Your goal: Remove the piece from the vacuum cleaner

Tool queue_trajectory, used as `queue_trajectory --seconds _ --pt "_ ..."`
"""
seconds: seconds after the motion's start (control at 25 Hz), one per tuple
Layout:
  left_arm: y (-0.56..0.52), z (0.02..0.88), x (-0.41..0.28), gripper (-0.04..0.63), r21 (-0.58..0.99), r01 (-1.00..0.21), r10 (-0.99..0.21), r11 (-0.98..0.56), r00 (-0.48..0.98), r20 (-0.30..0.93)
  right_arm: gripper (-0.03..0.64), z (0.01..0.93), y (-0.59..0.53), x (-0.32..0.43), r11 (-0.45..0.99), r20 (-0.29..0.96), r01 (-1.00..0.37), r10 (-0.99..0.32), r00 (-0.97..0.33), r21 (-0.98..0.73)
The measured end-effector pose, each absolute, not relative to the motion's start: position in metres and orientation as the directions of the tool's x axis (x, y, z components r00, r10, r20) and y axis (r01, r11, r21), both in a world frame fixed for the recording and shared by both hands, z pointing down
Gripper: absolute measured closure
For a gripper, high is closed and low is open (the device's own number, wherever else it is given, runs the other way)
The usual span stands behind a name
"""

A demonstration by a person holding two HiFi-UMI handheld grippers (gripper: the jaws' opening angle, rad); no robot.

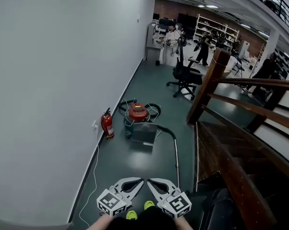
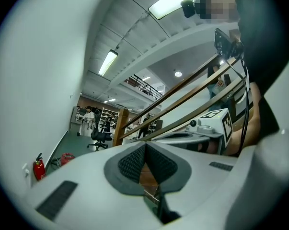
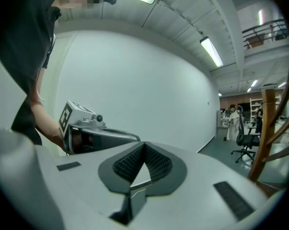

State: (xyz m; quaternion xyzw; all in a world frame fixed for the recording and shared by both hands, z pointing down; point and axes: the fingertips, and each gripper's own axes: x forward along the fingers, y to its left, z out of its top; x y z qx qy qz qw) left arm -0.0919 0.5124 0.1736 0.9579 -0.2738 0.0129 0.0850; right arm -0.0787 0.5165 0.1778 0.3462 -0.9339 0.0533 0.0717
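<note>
Jaws pressed together, empty, on left gripper point(image 1: 140, 181), right gripper point(image 1: 150, 181) — vacuum cleaner point(image 1: 137, 112) ahead, fire extinguisher point(image 1: 107, 124) beside, chair point(image 1: 185, 75) beyond.

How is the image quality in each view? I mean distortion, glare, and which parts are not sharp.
Head view: even light, wide-angle bending of the handrail; the vacuum cleaner is small but sharp. Left gripper view: strong fisheye with dark corners, ceiling lamp overexposed. Right gripper view: same fisheye.
</note>
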Motion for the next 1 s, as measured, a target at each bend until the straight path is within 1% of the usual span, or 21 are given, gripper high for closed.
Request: queue_trajectory --seconds 0.12,0.44,1.0 --pt "0.511 0.173 -0.094 0.588 0.16 -0.527 -0.525 -0.834 0.849 0.062 0.603 0.173 0.515 -0.078 0.748 0.142 -0.661 -0.65 -0.747 -0.05" --pt "0.498 0.182 -0.096 0.588 0.188 -0.545 -0.542 -0.817 0.837 0.073 0.603 0.185 0.504 -0.077 0.762 0.159 -0.641 -0.624 -0.765 -0.092" --pt "0.426 0.195 -0.081 0.588 0.198 -0.606 -0.596 -0.77 0.795 0.115 0.601 0.202 0.424 -0.054 0.773 0.137 -0.615 -0.599 -0.789 -0.157"
